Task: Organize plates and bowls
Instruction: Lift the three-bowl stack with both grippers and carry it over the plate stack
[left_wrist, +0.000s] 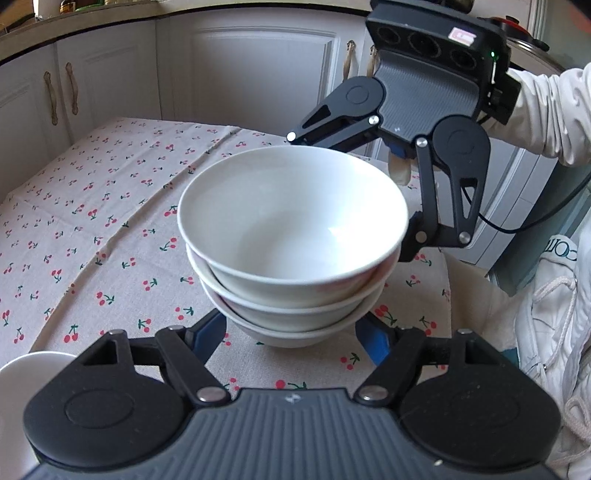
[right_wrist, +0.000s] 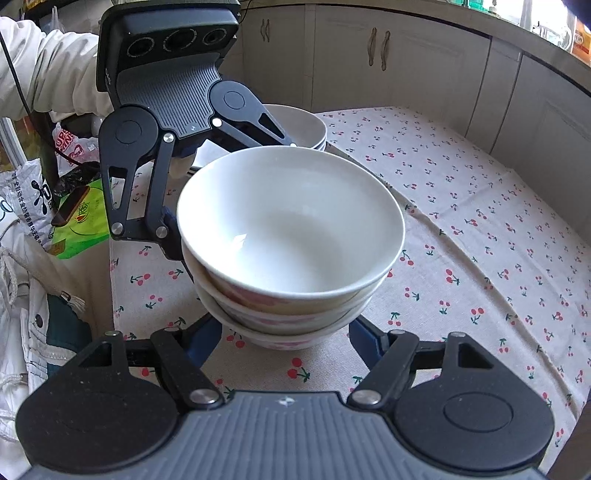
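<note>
Bracketing the stack of three nested white bowls (left_wrist: 291, 254) between both pairs of half-spread jaws, left gripper (left_wrist: 291, 332) and right gripper (right_wrist: 288, 332) at opposite flanks, contact unclear; next likely: squeeze evenly, lift level.

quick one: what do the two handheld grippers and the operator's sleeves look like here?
Both match: black linkage arms with silver pivot pins, grey ribbed body, blue pads on the fingers. The right gripper has three round lenses on its black head, a pink sticker, a green LED and a black cable. The left gripper looks the same. Sleeves are white.
</note>
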